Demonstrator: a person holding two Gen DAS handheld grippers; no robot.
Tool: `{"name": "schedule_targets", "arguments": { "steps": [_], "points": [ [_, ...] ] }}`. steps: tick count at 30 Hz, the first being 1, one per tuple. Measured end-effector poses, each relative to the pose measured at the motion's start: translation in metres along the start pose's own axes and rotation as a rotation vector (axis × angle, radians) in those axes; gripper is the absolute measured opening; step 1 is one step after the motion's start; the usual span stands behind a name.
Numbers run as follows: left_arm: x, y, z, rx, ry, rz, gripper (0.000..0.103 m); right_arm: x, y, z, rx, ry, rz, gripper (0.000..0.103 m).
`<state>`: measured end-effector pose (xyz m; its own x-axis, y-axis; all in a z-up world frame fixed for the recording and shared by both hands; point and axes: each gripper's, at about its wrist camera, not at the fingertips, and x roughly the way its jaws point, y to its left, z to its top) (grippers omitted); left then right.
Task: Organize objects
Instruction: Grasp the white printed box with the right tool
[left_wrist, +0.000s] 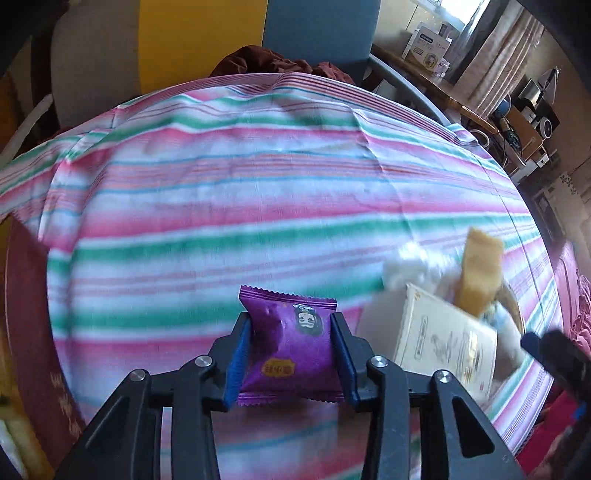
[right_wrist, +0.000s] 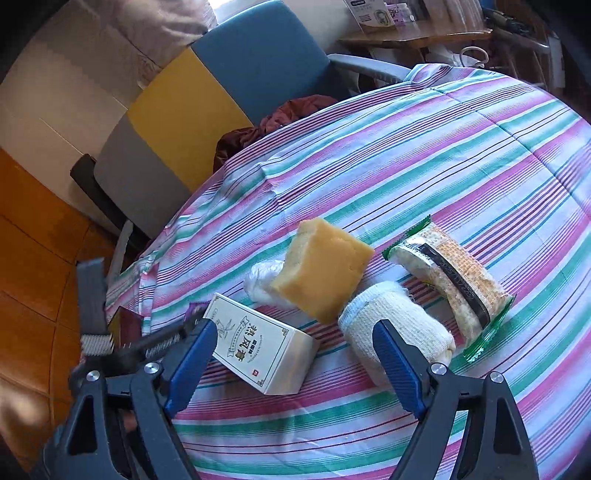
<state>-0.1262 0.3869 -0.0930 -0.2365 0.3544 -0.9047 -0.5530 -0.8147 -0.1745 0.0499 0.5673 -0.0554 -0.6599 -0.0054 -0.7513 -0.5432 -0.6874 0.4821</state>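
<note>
1. The left gripper (left_wrist: 291, 343) pointed steeply down at the table, and its blue pads (left_wrist: 236, 354) pressed on both sides of a purple snack packet (left_wrist: 291, 347), which puckered between them.
2. The right gripper (right_wrist: 295, 365) hung with its jaws wide and nothing between the pads; its left finger stood just in front of a white carton (right_wrist: 258, 350) with printed characters, its right finger in front of a rolled white bandage (right_wrist: 395, 325).
3. The carton lay flat on the striped tablecloth (right_wrist: 443, 166), just left of the bandage roll.
4. Behind those two, a yellow sponge (right_wrist: 325, 269) leaned tilted, its lower edge touching the bandage and its left end over a crumpled clear plastic wrap (right_wrist: 262, 280).
5. To the right of the sponge lay a green-edged packet of crackers (right_wrist: 450, 280), close beside the bandage.
6. In the left wrist view the same cluster sat just right of the purple packet, blurred.
7. Beyond the table's far edge lay dark red cloth (right_wrist: 280, 122) on a chair (right_wrist: 258, 62) with grey, yellow and blue panels.
</note>
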Motion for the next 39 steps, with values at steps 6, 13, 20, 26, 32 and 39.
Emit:
{"name": "schedule_targets", "arguments": {
  "steps": [6,13,20,26,32,39],
  "points": [
    [-0.019,-0.011,-0.048,0.02,-0.015,0.002,0.042,-0.001,-0.001,0.002,-0.009,-0.017,-0.018,0.087],
    [-0.045,-0.024,-0.109,0.128,-0.067,-0.002,0.042,0.001,0.005,0.0,-0.051,-0.014,-0.017,0.087],
    [-0.067,-0.021,-0.156,0.223,-0.112,-0.039,0.041,0.011,0.022,-0.009,-0.149,0.011,-0.031,0.087],
    [-0.076,-0.006,-0.176,0.255,-0.129,-0.053,0.035,0.015,0.046,-0.015,-0.258,0.006,-0.044,0.087],
    [-0.073,0.001,-0.175,0.24,-0.139,-0.088,0.035,0.039,0.079,0.001,-0.359,0.04,-0.075,0.089],
    [-0.072,0.01,-0.174,0.206,-0.141,-0.138,0.035,0.08,0.077,-0.001,-0.349,0.253,-0.078,0.089]
  ]
}}
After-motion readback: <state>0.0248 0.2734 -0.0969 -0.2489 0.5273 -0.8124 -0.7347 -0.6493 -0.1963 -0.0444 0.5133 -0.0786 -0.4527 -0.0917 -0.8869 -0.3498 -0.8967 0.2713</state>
